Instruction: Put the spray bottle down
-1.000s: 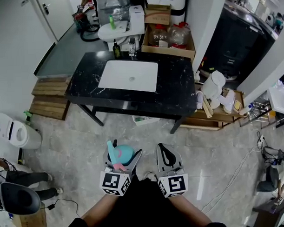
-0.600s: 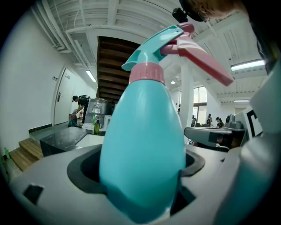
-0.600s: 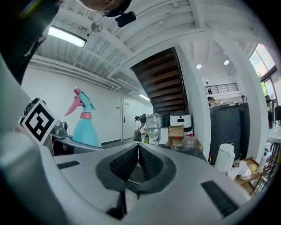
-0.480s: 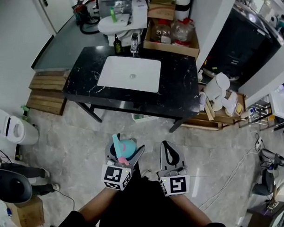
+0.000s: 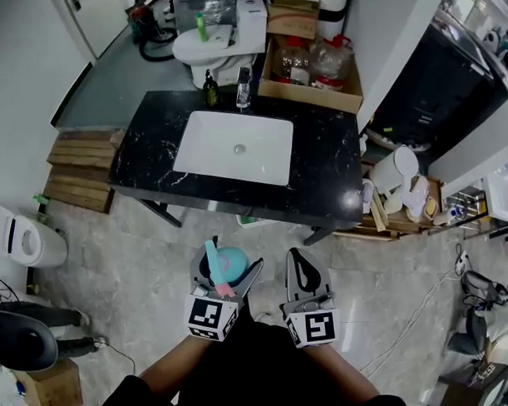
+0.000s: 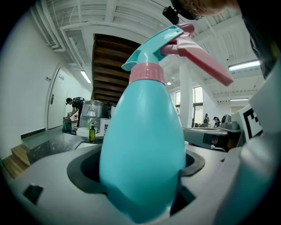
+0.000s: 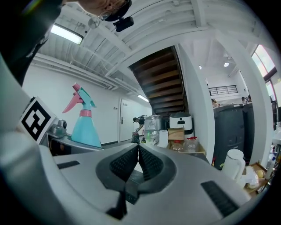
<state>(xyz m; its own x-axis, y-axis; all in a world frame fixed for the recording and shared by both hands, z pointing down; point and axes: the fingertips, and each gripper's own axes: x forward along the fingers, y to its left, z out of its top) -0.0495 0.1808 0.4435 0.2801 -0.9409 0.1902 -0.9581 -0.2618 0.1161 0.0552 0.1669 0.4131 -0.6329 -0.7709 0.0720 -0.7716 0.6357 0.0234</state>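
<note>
The teal plastic spray bottle [image 6: 142,132] with a pink collar and trigger stands upright in my left tool [image 5: 226,272], which is clamped on its rounded lower body, in the air above the grey stone floor [image 5: 147,252]. My right tool [image 7: 138,151] has its jaws together on nothing. The black marbled desk [image 5: 328,175] with the white rectangular sink [image 5: 235,147] is well apart, ahead of me.

I judge that opening now would drop the bottle on the floor. The smooth tapered body may also slip or tip (the head looks heavy).

I can read no brand or label on the bottle; there are only square black-and-white markers on the tool cubes [image 5: 210,318].
</note>
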